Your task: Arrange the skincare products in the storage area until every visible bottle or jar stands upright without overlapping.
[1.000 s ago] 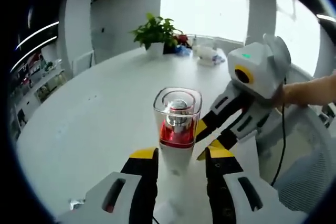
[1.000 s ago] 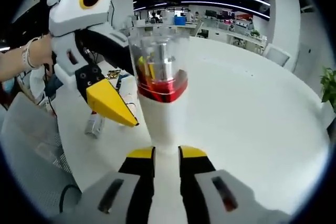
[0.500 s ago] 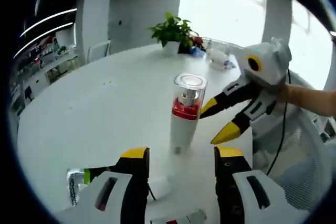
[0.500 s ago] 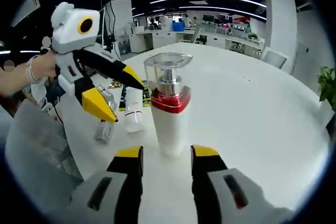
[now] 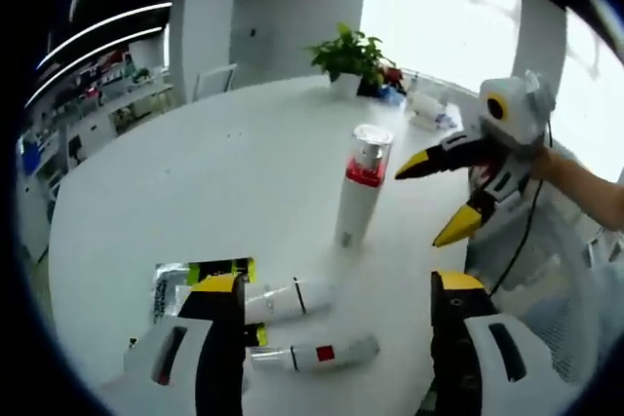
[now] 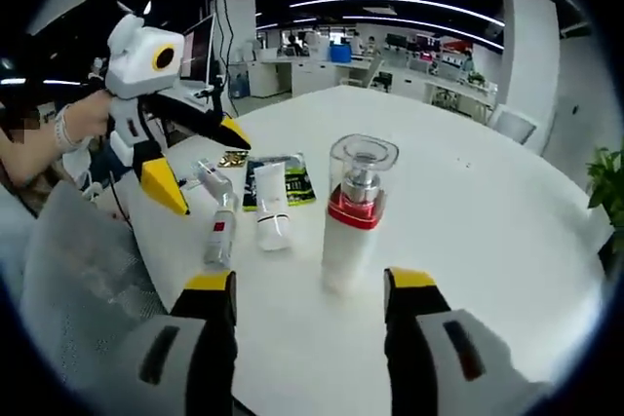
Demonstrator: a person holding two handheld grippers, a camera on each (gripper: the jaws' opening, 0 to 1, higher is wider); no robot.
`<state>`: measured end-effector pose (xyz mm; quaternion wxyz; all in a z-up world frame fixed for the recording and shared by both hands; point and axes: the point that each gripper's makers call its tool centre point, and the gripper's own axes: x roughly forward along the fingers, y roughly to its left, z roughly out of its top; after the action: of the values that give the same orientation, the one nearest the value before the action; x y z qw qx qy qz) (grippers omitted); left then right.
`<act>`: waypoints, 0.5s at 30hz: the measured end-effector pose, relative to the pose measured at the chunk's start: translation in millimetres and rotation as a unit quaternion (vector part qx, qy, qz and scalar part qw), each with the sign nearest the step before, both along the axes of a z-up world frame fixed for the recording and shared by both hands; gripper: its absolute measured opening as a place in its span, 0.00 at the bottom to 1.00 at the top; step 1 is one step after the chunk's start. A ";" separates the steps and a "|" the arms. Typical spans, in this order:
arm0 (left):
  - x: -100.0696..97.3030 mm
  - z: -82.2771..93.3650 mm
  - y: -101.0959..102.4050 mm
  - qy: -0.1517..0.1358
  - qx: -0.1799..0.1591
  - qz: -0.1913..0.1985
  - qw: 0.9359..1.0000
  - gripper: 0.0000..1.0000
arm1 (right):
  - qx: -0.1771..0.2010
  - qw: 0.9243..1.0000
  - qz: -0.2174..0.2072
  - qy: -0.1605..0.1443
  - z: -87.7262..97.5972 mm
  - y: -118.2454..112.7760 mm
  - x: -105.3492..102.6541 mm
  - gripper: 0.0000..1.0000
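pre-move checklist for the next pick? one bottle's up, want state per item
1. Pump bottle upright on the table, free of both grippers: ok.
2. White tube upright: not ok, lying flat.
3. Slim bottle upright: not ok, lying flat beside the tube.
4. Left gripper open and empty: ok, jaws spread wide.
5. Right gripper open and empty: ok, jaws spread wide.
6. No overlap: cannot tell; the tube's far end looks to lie over the green packet.
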<state>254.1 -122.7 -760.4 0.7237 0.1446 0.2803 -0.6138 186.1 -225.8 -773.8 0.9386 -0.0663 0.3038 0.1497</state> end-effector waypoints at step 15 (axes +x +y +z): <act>-12.1 11.3 52.5 -0.001 0.002 0.012 1.000 0.96 | -0.004 1.000 -0.004 -0.008 19.6 22.5 -19.2 0.94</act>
<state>242.0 -70.2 -749.1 0.7313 0.1435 0.2823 -0.6041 166.9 -203.4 -754.3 0.9411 -0.0699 0.2976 0.1445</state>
